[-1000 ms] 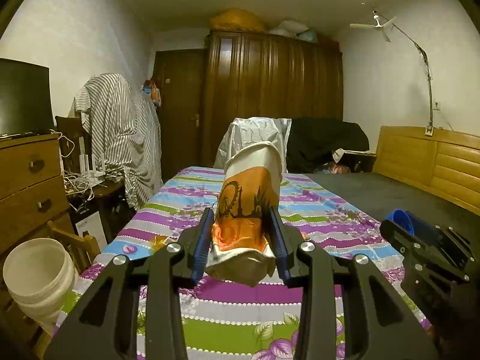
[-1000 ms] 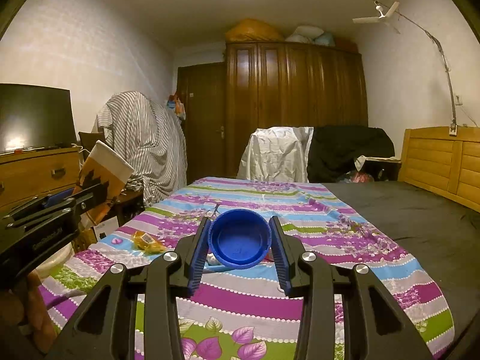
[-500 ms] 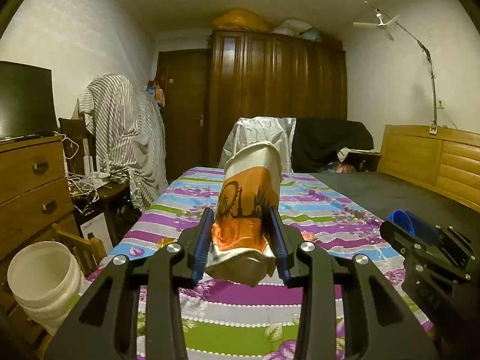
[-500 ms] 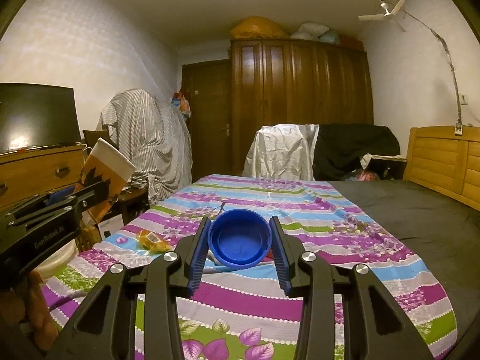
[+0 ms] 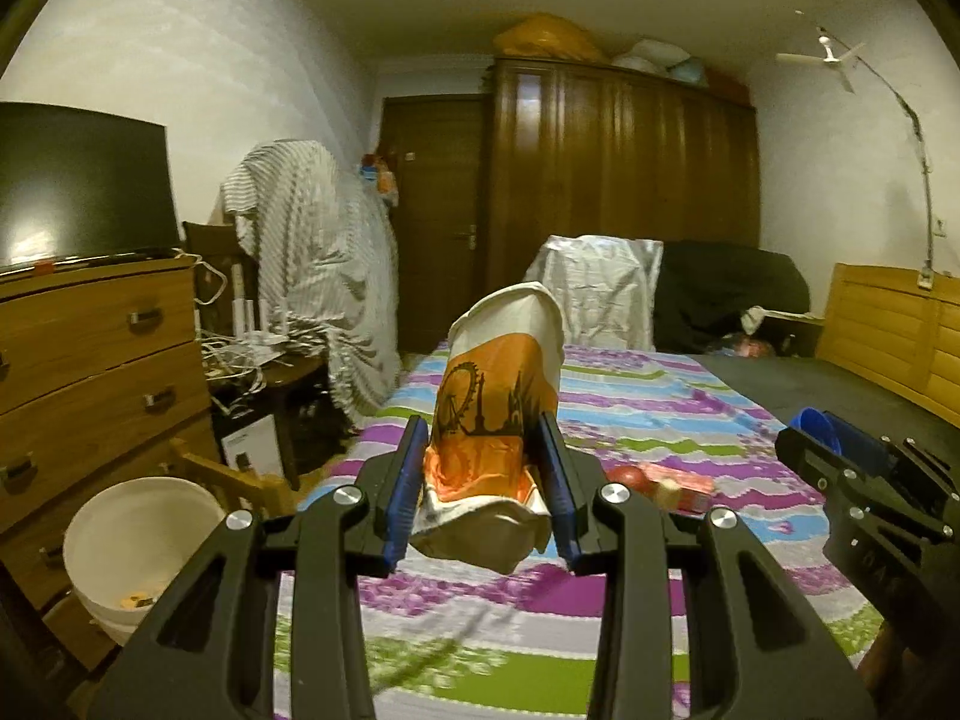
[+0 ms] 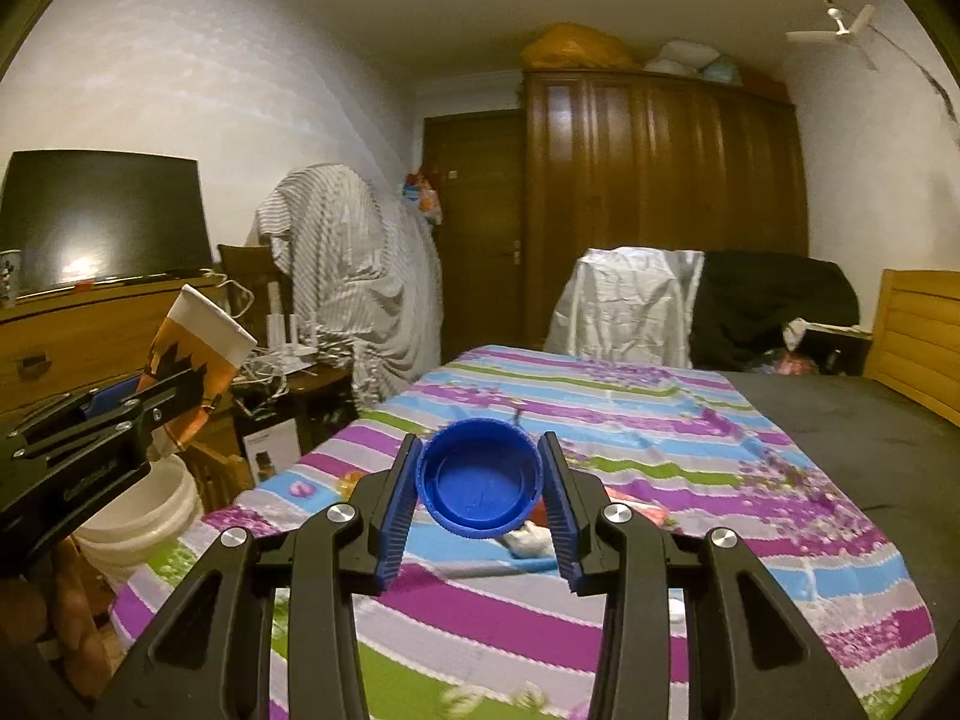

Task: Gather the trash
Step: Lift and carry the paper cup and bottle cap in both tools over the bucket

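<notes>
1. Gripping a crushed paper cup (image 5: 498,414), the left gripper (image 5: 486,480) has its blue pads pressed against the cup's sides; the cup, orange with a dark skyline print and a white rim, tilts up and away over the bed.
2. The right gripper (image 6: 480,492) is clamped on a blue plastic cap (image 6: 480,483), whose hollow side faces the camera.
3. Each tool shows in the other's view: the left one, cup in its grip, at the left edge of the right wrist view, and the right one, blue cap in its jaws, at the right edge of the left wrist view.
4. A white bucket (image 5: 141,546) stands on the floor beside the bed's left edge, below and left of the cup; a few small scraps lie at its bottom.
5. A wooden chair frame (image 5: 225,480) stands between the bucket and the bed.
6. A striped bedsheet (image 6: 630,414) in purple, blue and green covers the bed's left part; a dark blanket (image 6: 852,414) covers the right.
7. More litter lies on the sheet: a red packet (image 5: 678,483) just right of the left gripper's pads, and a white crumpled scrap (image 6: 531,537) beneath the cap.
8. A wooden dresser (image 5: 90,360) with a dark screen (image 5: 78,180) on top stands against the left wall behind the bucket.
9. A striped cloth (image 5: 318,276) hangs over furniture beyond the dresser, and a brown wardrobe (image 5: 618,180) fills the far wall.
</notes>
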### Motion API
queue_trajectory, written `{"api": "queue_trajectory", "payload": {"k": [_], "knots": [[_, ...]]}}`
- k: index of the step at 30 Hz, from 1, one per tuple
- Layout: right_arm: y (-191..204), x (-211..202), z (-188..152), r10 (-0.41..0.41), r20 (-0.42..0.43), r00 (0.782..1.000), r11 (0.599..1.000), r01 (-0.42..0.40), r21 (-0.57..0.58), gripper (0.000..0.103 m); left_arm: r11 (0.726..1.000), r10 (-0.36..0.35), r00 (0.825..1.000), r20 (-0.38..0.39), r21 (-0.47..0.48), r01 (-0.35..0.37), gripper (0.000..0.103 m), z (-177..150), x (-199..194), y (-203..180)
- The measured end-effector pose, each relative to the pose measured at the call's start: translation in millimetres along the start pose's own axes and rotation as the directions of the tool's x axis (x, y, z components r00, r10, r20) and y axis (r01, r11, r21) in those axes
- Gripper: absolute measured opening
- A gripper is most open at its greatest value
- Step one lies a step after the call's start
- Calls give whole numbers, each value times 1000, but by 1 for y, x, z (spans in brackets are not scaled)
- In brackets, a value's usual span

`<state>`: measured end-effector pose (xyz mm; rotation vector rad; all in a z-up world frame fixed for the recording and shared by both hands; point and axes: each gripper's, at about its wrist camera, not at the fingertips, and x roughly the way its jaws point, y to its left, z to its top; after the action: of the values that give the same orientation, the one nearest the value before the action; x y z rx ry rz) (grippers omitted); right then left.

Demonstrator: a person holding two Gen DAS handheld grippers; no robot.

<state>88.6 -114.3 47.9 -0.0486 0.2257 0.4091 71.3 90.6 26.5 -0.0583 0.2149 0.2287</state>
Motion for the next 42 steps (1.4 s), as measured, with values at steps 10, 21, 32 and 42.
{"api": "queue_trajectory", "payload": {"k": [10, 21, 32, 42], "knots": [[75, 45, 37, 138, -5, 990, 989, -138, -42, 41, 990, 138, 990, -10, -28, -139, 36, 12, 3, 72], [200, 101, 78, 311, -58, 949, 944, -316, -97, 41, 954, 287, 957, -49, -76, -290, 36, 19, 1, 168], [334, 173, 90, 447, -197, 873, 873, -474, -118, 41, 906, 389, 913, -126, -126, -403, 36, 17, -1, 258], [428, 235, 71, 520, -411, 749, 793, -602, -93, 41, 883, 407, 875, -262, -133, -450, 36, 1, 22, 314]]}}
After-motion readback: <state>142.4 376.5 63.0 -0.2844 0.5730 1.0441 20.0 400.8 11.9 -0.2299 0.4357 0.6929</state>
